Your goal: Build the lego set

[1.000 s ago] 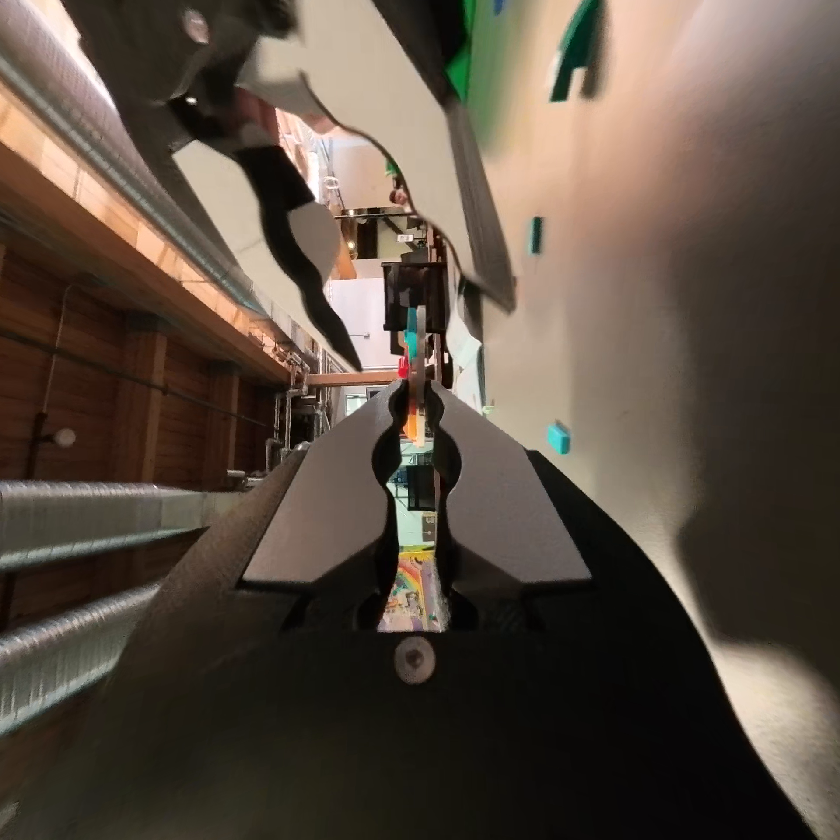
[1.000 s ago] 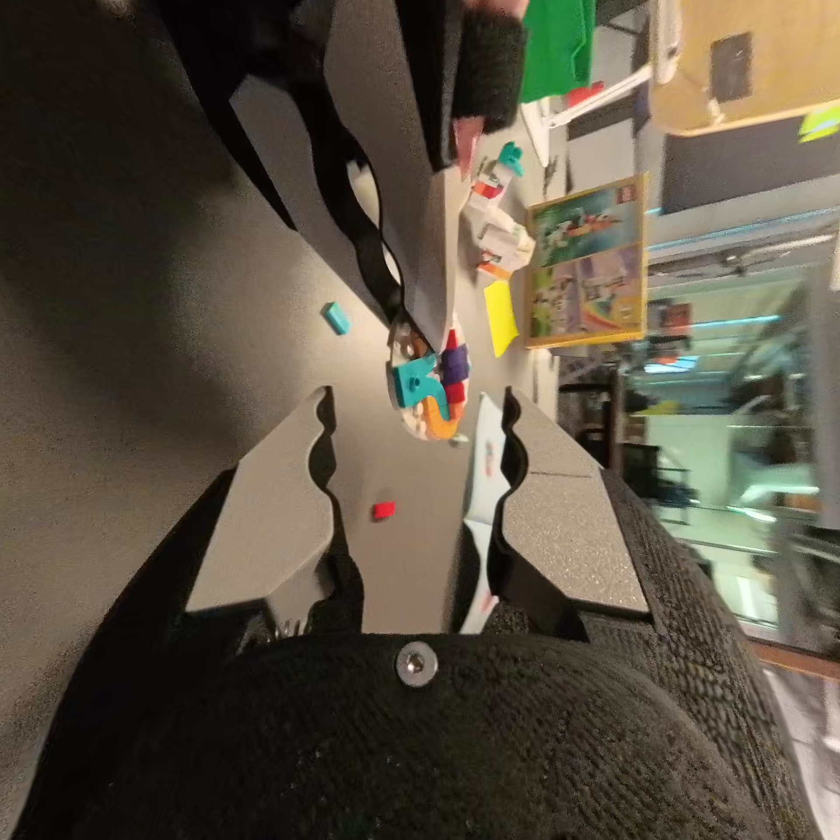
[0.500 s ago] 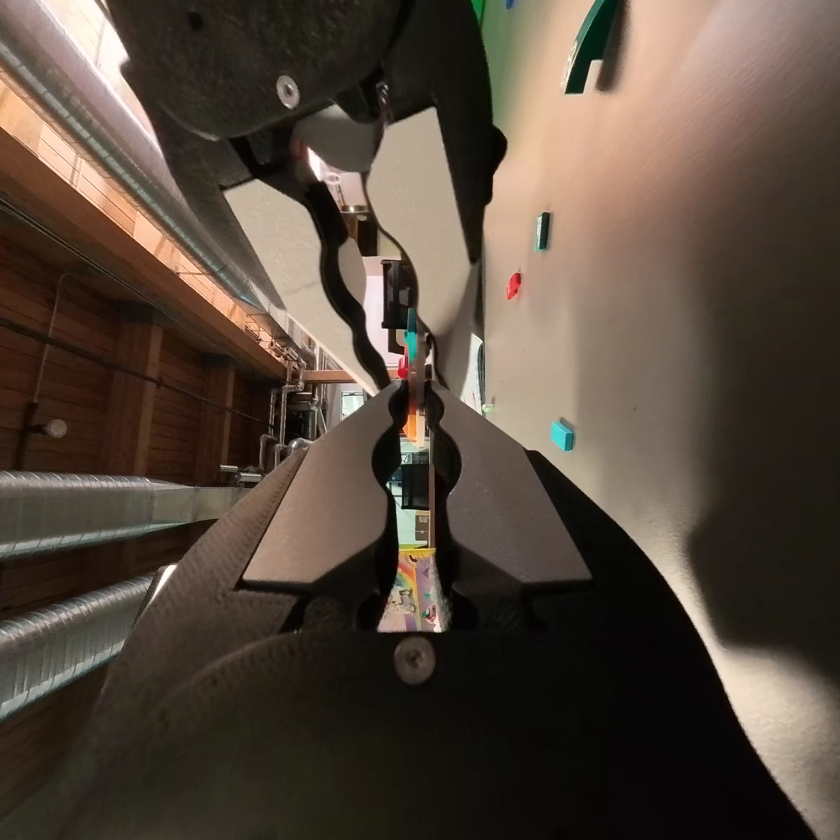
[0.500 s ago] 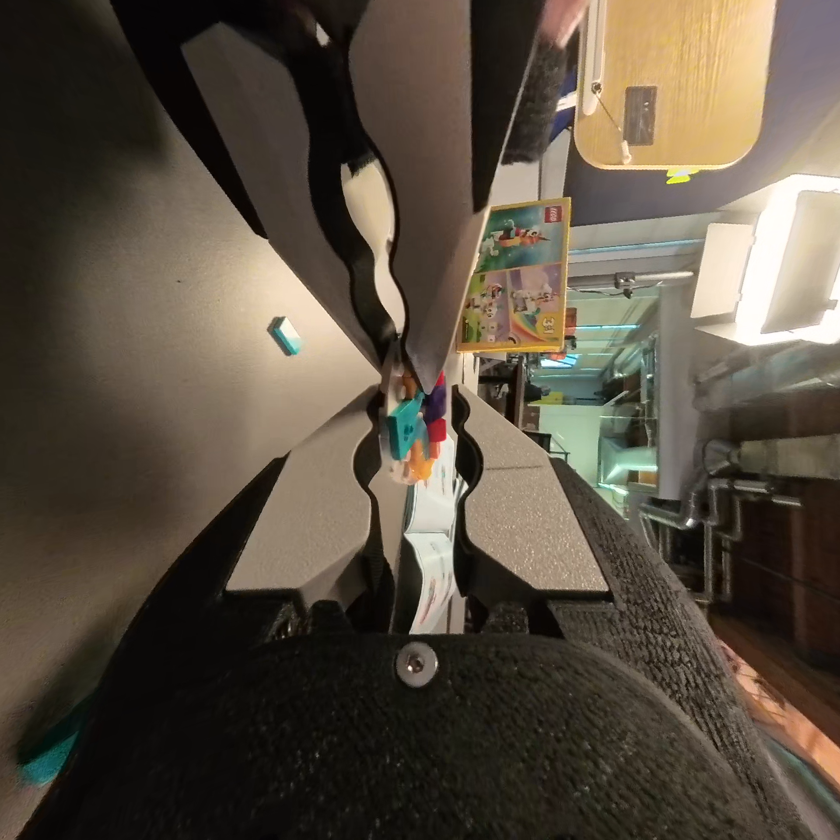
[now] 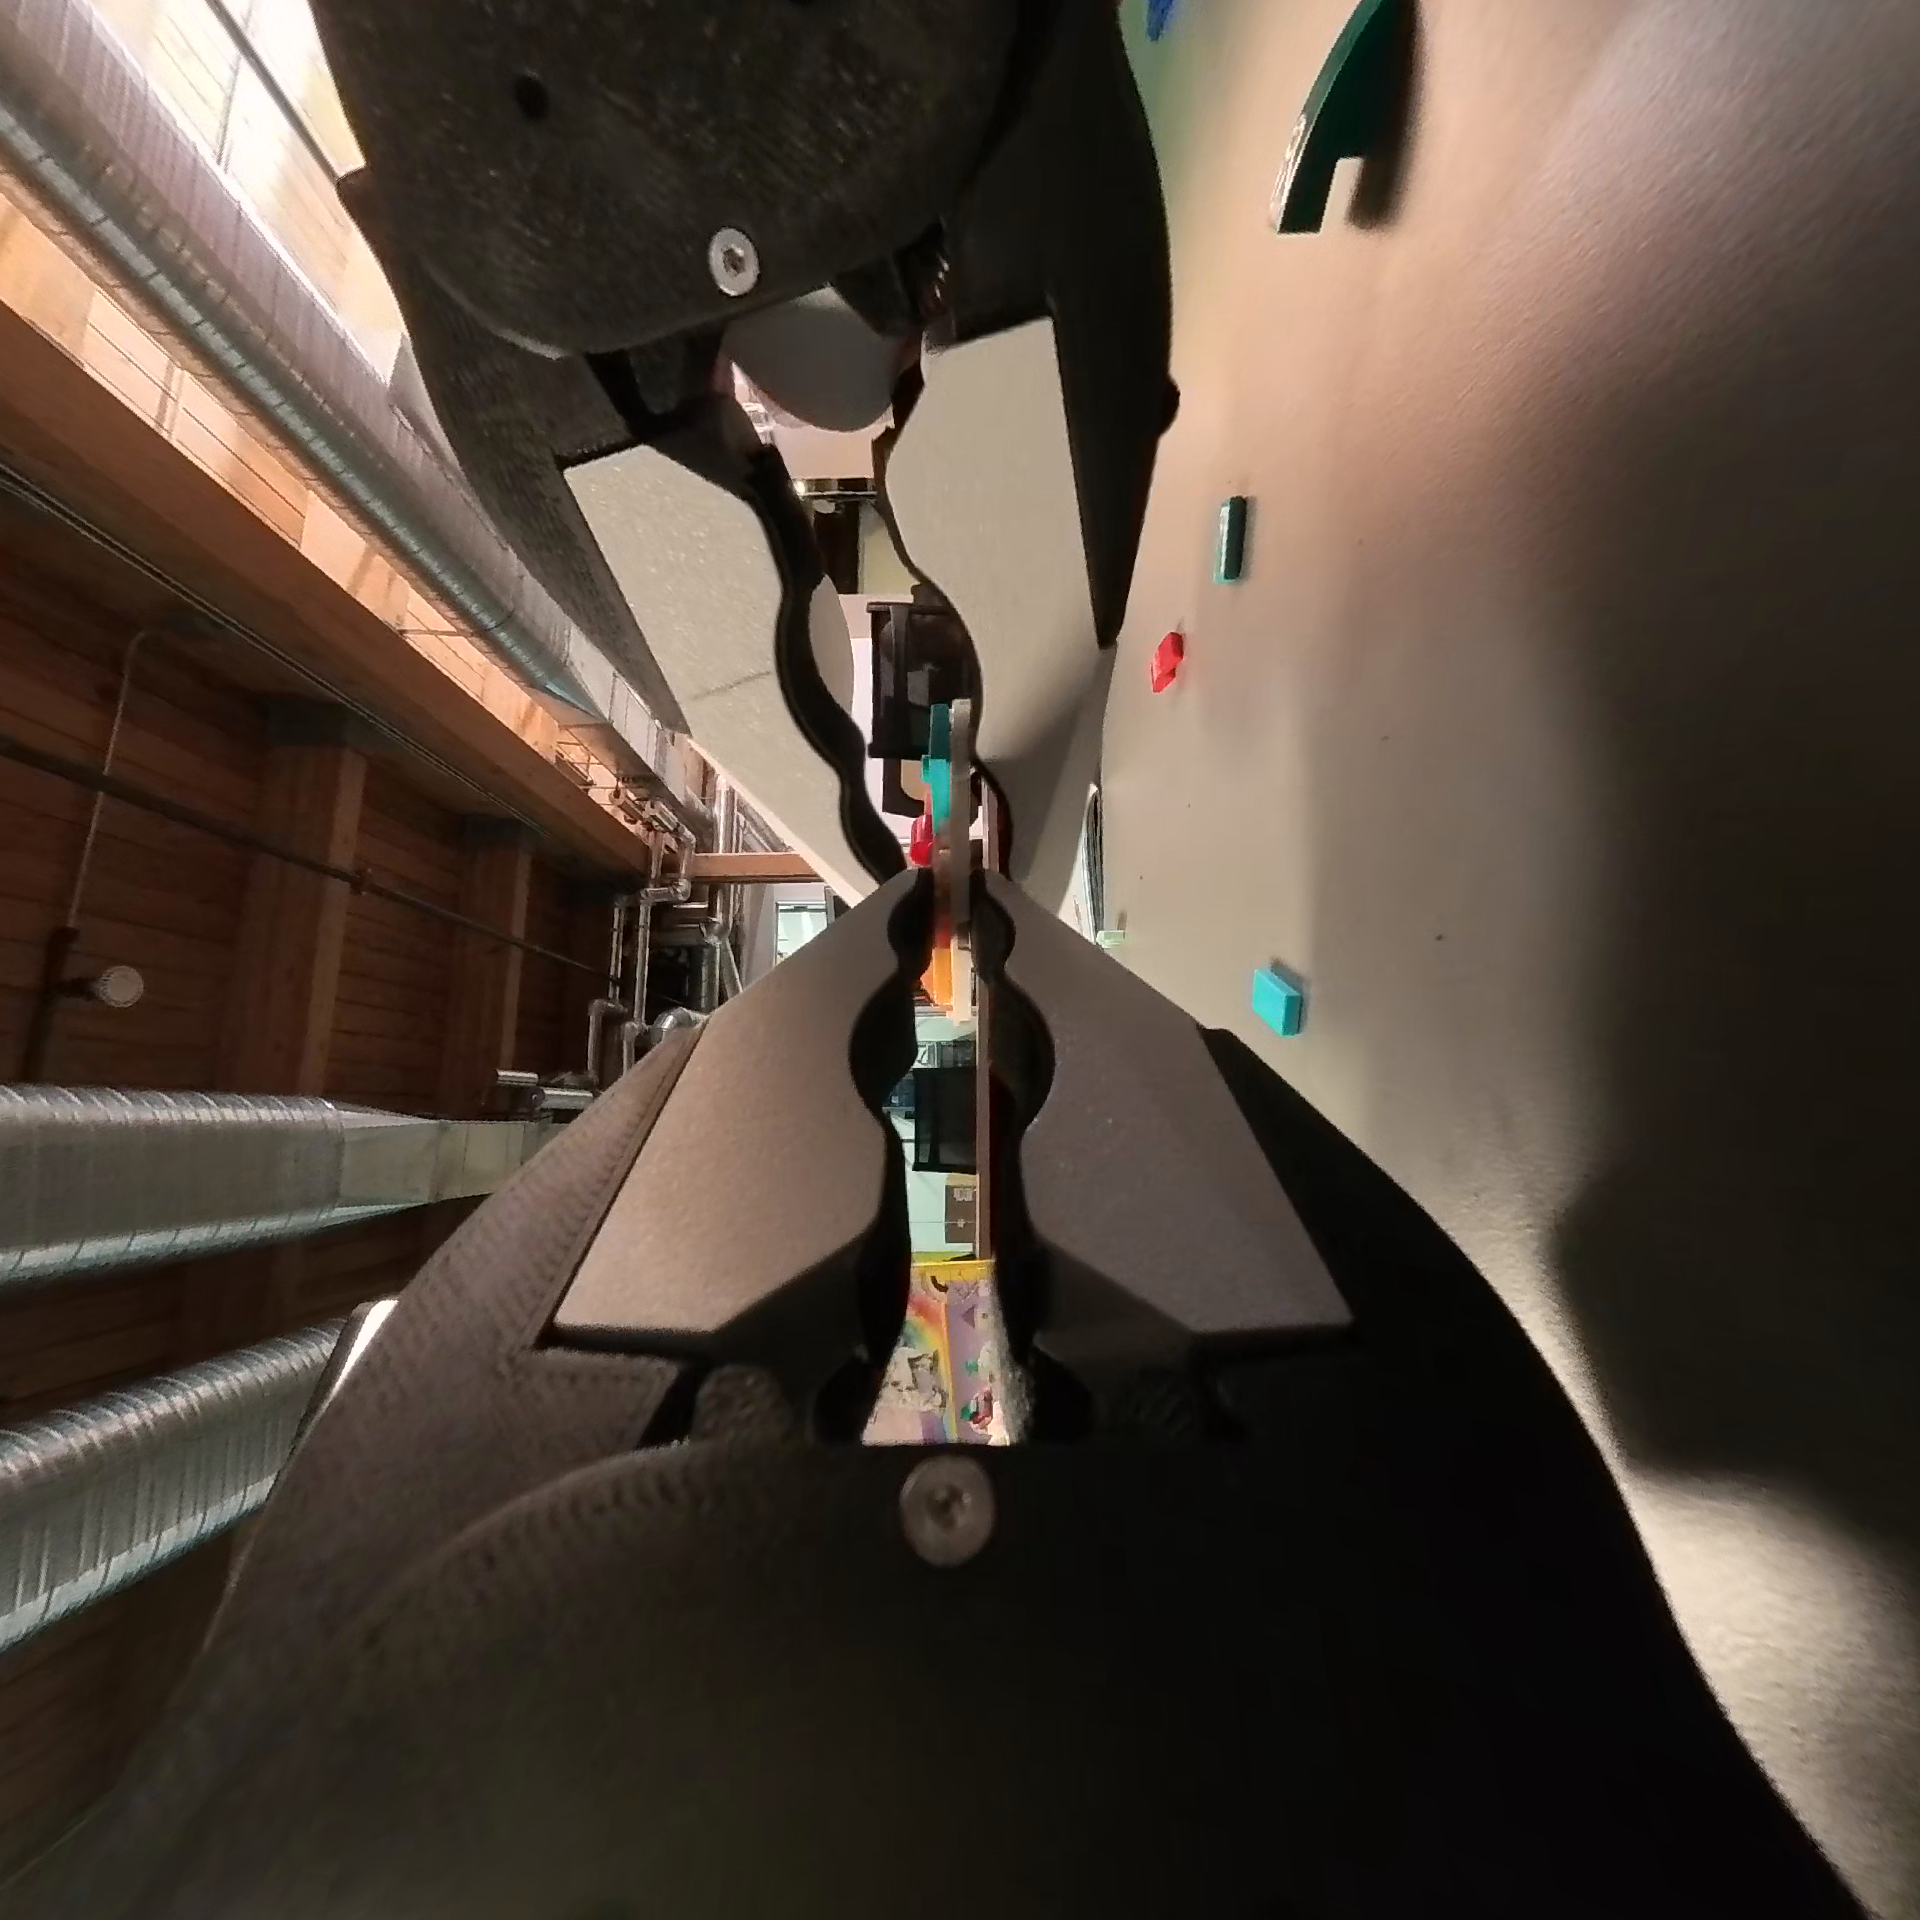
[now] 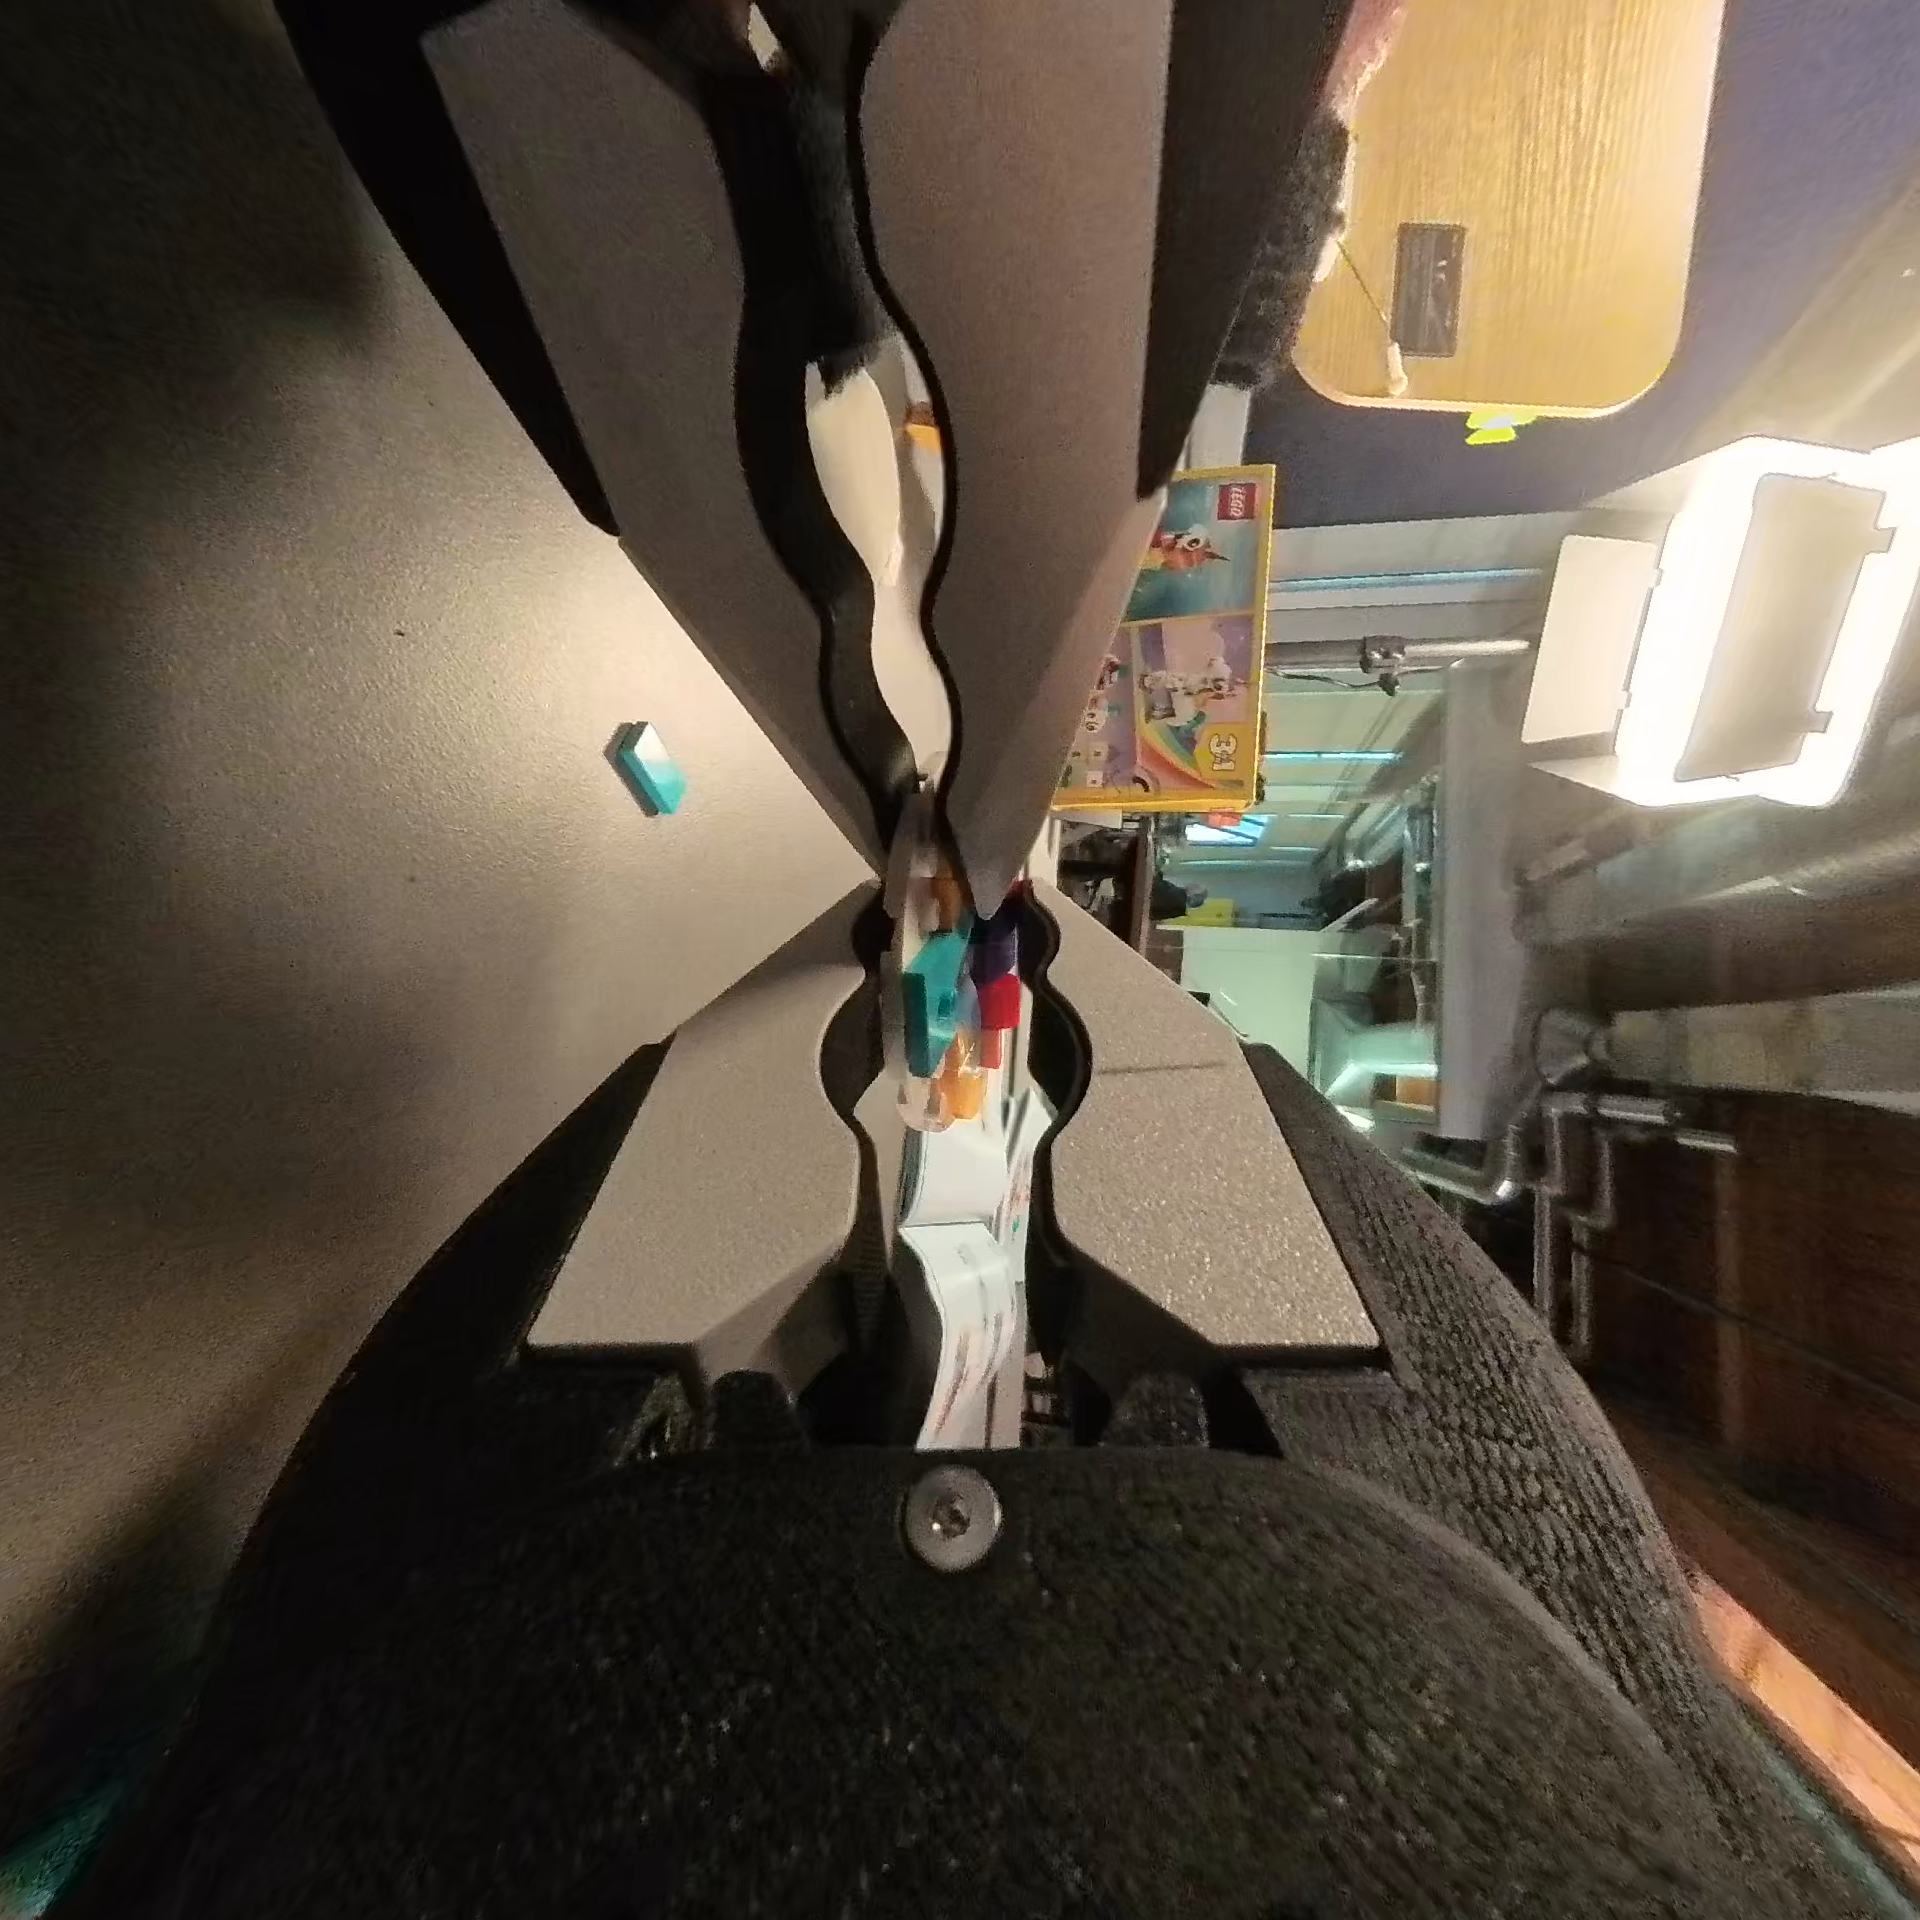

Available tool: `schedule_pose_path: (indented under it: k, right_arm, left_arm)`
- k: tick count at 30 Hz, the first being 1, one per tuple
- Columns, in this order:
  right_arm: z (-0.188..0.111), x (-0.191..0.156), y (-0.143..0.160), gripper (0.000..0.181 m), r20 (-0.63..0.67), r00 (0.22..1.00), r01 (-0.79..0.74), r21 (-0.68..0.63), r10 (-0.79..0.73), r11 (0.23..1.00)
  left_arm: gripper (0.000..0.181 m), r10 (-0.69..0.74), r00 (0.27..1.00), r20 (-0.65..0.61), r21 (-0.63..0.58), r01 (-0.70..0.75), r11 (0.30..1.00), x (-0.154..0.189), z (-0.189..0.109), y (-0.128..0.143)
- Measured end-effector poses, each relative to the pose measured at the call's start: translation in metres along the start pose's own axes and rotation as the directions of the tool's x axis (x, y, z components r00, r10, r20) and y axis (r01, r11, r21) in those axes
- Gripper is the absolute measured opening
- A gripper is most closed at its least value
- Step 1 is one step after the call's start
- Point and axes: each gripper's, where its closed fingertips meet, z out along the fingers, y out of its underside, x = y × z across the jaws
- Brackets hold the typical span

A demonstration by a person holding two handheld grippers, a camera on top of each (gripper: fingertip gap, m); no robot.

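A small lego assembly (image 5: pixel 958 821), a flat pale plate with teal, red, orange and purple pieces, is held above the grey table (image 5: pixel 1558 727). My left gripper (image 5: pixel 954 894) is shut on one edge of it. In the right wrist view the assembly (image 6: pixel 940 997) sits between the fingers of my right gripper (image 6: pixel 956 899), which are shut on its other end. The two grippers meet tip to tip. The left gripper (image 6: pixel 935 831) comes in from the top of the right wrist view, and the right gripper (image 5: pixel 940 831) from the top of the left wrist view.
Loose pieces lie on the table: a teal tile (image 5: pixel 1278 1000) (image 6: pixel 649 767), a red piece (image 5: pixel 1167 660), a dark teal piece (image 5: pixel 1232 537) and a dark green curved piece (image 5: pixel 1330 135). The lego box (image 6: pixel 1195 665) stands behind. An open instruction booklet (image 6: pixel 966 1299) lies under the grippers. My left and right fingertips are right by each other.
My right gripper has moved in from open and apart to close its fingers around the assembly. The left gripper has kept its hold and barely moved.
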Motion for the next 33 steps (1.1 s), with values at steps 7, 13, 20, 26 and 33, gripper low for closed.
schedule_pose_path:
  k: [7,13,20,26,33]
  right_arm:
    - [0.000,0.000,0.000,0.017,-0.015,1.000,0.013,-0.004,-0.013,1.000]
    - [-0.001,-0.002,0.002,0.014,-0.016,1.000,0.023,-0.010,-0.023,1.000]
    - [-0.002,-0.001,0.003,0.012,-0.011,1.000,-0.003,0.019,0.003,1.000]
    - [-0.009,0.006,0.003,0.009,0.002,0.995,-0.101,0.069,0.101,0.993]
    - [-0.018,0.004,-0.002,0.009,0.035,0.992,-0.121,0.122,0.118,0.985]
  left_arm:
    - [0.005,-0.008,1.000,-0.006,0.005,0.008,1.000,0.000,0.000,-0.001]
    - [0.006,-0.026,1.000,-0.018,0.013,0.026,1.000,0.001,-0.001,-0.002]
    - [0.006,-0.053,0.998,-0.019,0.027,0.054,0.998,0.000,-0.001,-0.003]
    - [0.027,-0.138,0.990,-0.023,0.016,0.139,0.990,-0.003,0.000,0.004]
    - [0.010,-0.149,0.989,-0.019,0.037,0.149,0.988,-0.006,-0.003,0.004]
